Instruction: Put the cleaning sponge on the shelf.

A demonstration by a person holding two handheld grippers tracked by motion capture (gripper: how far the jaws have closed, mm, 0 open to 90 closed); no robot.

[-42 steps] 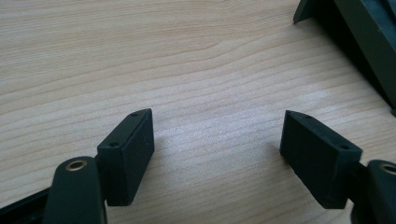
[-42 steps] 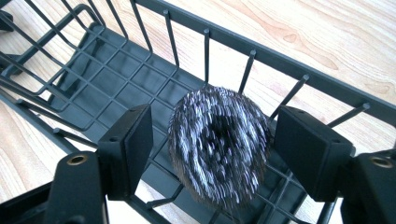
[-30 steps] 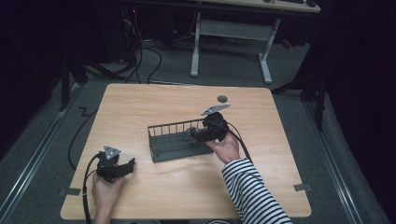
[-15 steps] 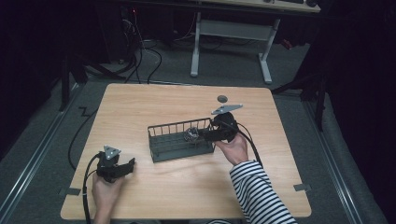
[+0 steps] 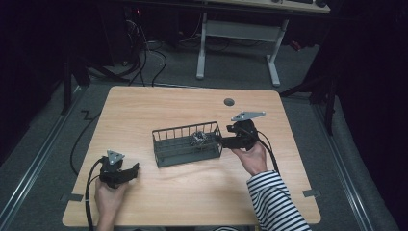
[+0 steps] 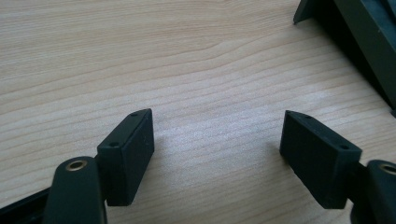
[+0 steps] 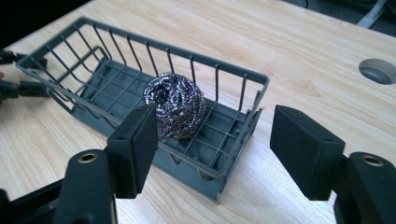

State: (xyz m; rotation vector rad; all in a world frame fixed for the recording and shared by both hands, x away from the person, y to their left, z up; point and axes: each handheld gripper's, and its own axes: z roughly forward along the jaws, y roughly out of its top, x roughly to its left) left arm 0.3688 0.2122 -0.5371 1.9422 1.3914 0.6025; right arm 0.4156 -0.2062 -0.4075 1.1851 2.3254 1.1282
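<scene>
A dark grey wire basket (image 5: 166, 153) stands in the middle of the wooden table, and a shiny steel-wool scourer (image 5: 198, 139) lies inside its right end. My right gripper (image 5: 221, 141) hovers just outside that end, open and holding nothing. In the right gripper view the scourer (image 7: 175, 111) rests on the floor of the basket (image 7: 140, 44), beyond the spread jaws of the right gripper (image 7: 212, 144). My left gripper (image 5: 133, 170) rests low at the front left, a short way from the basket. Its jaws are wide apart over bare wood in the left gripper view (image 6: 217, 154).
A round grey cable hole (image 5: 229, 102) sits in the table behind the right gripper. The basket's corner (image 6: 359, 42) shows in the left gripper view. Cables trail from both grippers toward the front edge. A white desk frame (image 5: 235, 38) and floor cables lie beyond the table.
The right gripper has let go of the scourer, leaving it in the basket, and drawn back to the right past the basket's end. The left gripper has stayed still.
</scene>
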